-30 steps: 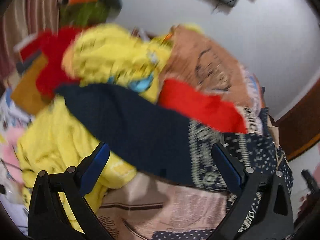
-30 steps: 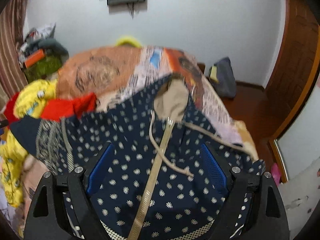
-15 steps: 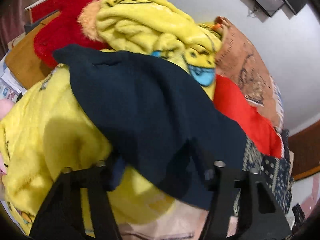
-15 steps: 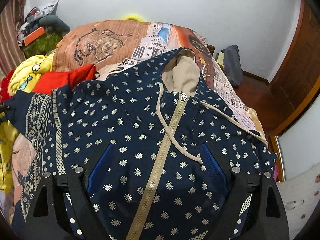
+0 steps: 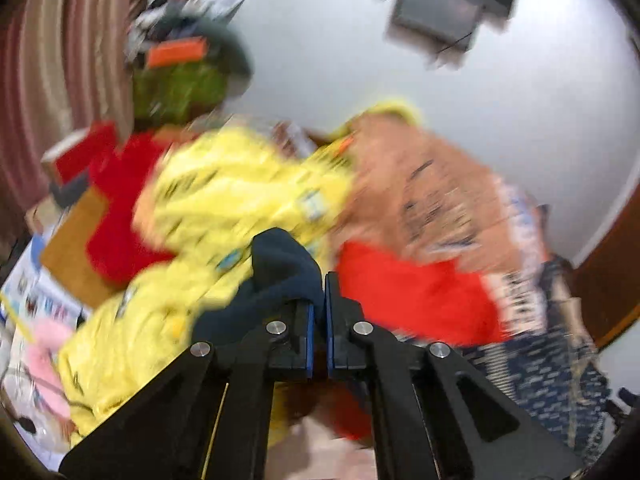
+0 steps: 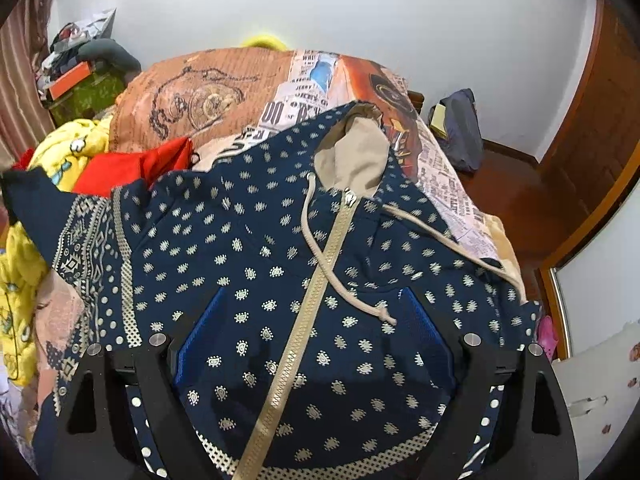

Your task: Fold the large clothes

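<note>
A navy hoodie (image 6: pixel 248 248) with pale dots, a beige zip and a beige-lined hood (image 6: pixel 356 160) lies spread front-up on the bed. My right gripper (image 6: pixel 312 312) hovers low over its chest with the jaws wide apart, and cloth lies between and partly over the blue pads (image 6: pixel 196 336). The hoodie's plain navy sleeve end (image 6: pixel 32 196) stretches out to the left. In the blurred left wrist view, my left gripper (image 5: pixel 323 280) is shut on that navy sleeve cuff (image 5: pixel 280 260), which bunches up above the fingertips.
A yellow fleece (image 5: pixel 224 192) and red cloth (image 5: pixel 408 288) are heaped on the bed to the left of the hoodie. An orange printed bedspread (image 6: pixel 208 92) covers the far end. Clutter (image 6: pixel 84 76) is stacked by the curtain, and a bag (image 6: pixel 460 128) and a wooden door (image 6: pixel 592 120) are at the right.
My left gripper's jaws came together on the navy sleeve cuff and the hand rose with it. The right gripper has stayed open over the hoodie's chest.
</note>
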The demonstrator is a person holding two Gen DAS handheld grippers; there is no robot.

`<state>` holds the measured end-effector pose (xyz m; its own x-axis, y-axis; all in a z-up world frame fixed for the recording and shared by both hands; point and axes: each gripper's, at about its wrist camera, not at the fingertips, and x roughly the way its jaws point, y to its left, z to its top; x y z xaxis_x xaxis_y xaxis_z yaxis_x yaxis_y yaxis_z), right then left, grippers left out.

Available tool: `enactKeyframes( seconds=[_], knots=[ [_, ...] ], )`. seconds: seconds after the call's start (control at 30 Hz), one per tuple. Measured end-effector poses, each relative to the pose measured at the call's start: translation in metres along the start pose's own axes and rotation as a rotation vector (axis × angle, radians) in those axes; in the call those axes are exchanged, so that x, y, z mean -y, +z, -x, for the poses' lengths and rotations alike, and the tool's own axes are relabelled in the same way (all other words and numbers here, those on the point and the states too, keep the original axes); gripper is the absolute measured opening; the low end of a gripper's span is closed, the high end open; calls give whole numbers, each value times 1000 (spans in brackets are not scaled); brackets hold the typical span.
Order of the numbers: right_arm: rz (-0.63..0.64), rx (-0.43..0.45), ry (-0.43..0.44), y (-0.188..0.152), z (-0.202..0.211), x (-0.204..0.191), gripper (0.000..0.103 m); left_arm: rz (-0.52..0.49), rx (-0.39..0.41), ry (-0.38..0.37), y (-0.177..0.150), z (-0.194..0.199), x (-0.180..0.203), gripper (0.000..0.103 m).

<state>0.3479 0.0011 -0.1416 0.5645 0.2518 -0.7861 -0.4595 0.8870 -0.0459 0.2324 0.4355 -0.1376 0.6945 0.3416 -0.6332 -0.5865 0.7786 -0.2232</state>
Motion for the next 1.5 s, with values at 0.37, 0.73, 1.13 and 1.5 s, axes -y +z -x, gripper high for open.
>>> enactKeyframes(
  seconds=[0.37, 0.73, 1.13, 1.5],
  knots=[
    [-49, 81, 53, 9, 42, 36, 85, -145, 78, -363, 31, 69, 185, 3],
    [-93, 110, 48, -7, 66, 81, 85, -349, -145, -508, -68, 39, 338, 3],
    [-114, 5, 0, -41, 45, 104, 85, -586, -472, -537, -212, 3, 397, 3],
    [-101, -20, -13, -51, 47, 100, 85, -719, -551, -494, -254, 4, 399, 29]
  ],
)
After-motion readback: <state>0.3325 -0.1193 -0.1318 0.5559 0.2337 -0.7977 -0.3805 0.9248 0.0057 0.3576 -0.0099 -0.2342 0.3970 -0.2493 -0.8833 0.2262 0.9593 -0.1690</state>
